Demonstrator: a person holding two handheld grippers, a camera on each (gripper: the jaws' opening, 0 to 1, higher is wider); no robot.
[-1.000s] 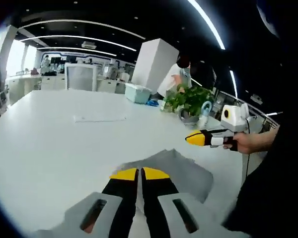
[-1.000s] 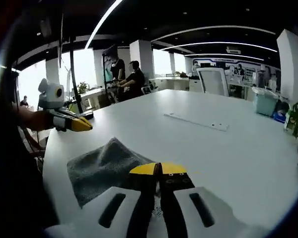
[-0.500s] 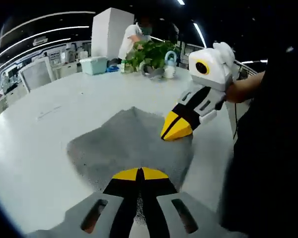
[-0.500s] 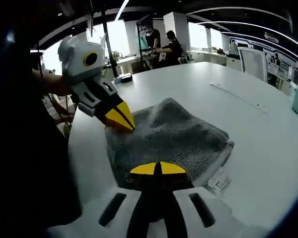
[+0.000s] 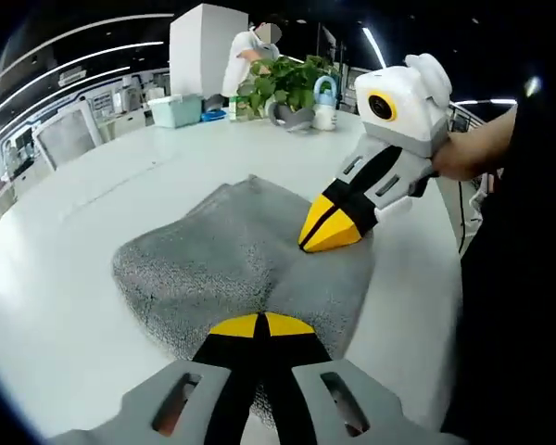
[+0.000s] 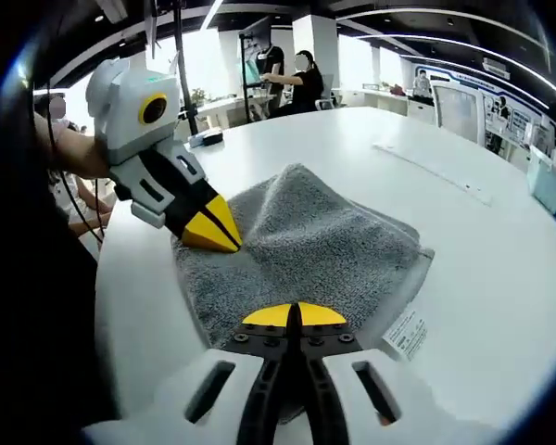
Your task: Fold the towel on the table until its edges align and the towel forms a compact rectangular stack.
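The grey towel [image 5: 232,264] lies on the white table [image 5: 65,278] near its edge, in front of both grippers, and is already folded into a thick pad with a white label [image 6: 408,332] showing at one corner. Against half a second ago, both grippers sit closer to the cloth and the towel surface shows a raised ridge running down its middle, where before it lay flatter; in my judgement the cloth is being bunched or pressed from the near edge. The left gripper [image 5: 258,324] has its yellow tips together over the near edge of the towel; whether cloth is pinched between them cannot be told. The right gripper [image 6: 293,315] likewise has its tips together at the towel's near edge, grip on cloth not discernible. Each gripper also appears in the other's view, tip touching the towel. The edges are not yet squared, so the fold is judged incomplete.
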